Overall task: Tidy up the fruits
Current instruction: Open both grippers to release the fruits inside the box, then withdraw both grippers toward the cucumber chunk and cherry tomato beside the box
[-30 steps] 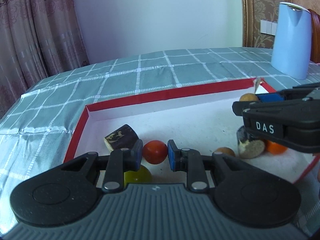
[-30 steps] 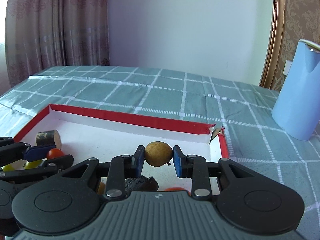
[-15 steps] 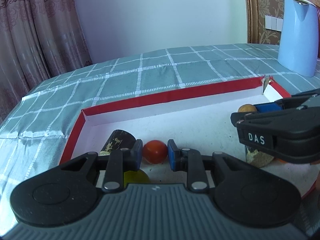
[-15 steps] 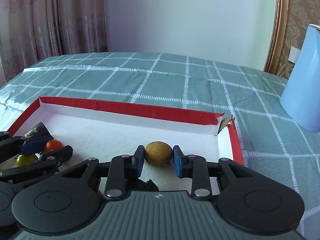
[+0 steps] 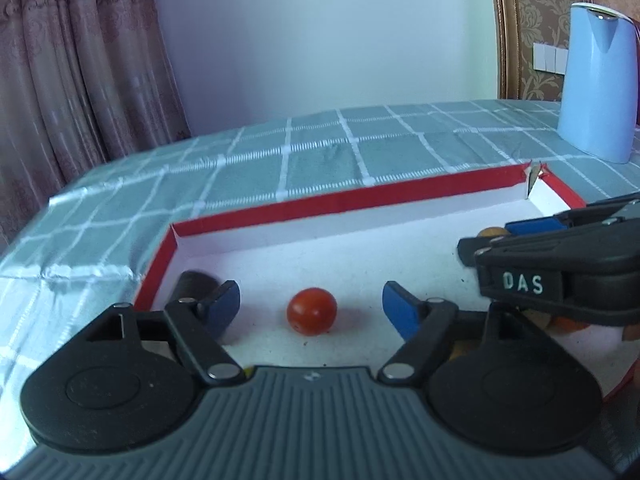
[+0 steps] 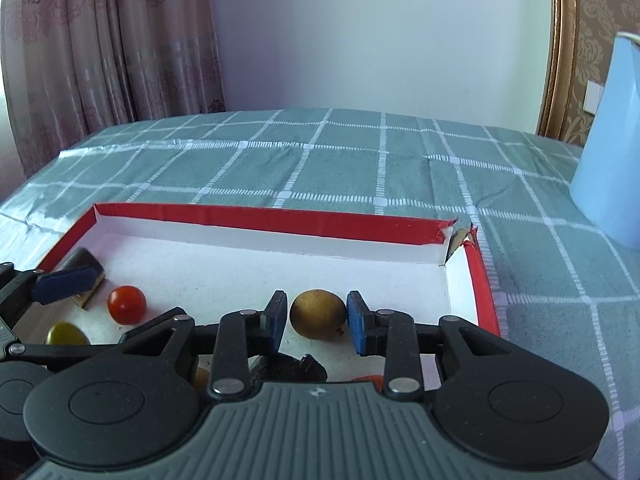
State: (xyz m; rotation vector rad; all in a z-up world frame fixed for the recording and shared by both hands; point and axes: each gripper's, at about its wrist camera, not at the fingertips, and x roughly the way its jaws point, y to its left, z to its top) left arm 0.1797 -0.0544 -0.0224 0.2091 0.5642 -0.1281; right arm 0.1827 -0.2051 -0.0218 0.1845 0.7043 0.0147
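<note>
The left tool (image 5: 311,307) has just been opening, and its blue pads now stand wide apart with the small red tomato (image 5: 311,311) resting free between them on the white floor of the red-rimmed tray (image 5: 360,196), touching neither pad. Behind the left pad lies a dark cylindrical piece (image 5: 196,283), close to the tray's left wall; its outline is blurred, so what it is cannot be told. The right tool (image 6: 316,320) has also just been opening: its pads sit either side of the yellow-brown round fruit (image 6: 317,313), which rests on the tray floor, and a thin gap seems to show on each side of it, so the pads no longer press on it. In the right wrist view a yellow-green fruit (image 6: 66,334) lies at the tray's near left, by the left tool's frame, and a black wrinkled piece (image 6: 292,368) sits just under the right tool's pads, next to a sliver of something orange-red (image 6: 366,379). The tray rests on a surface covered by a green checked cloth (image 6: 340,160), and a pale blue jug (image 5: 596,80) stands on the cloth beyond the tray's torn far right corner.
</note>
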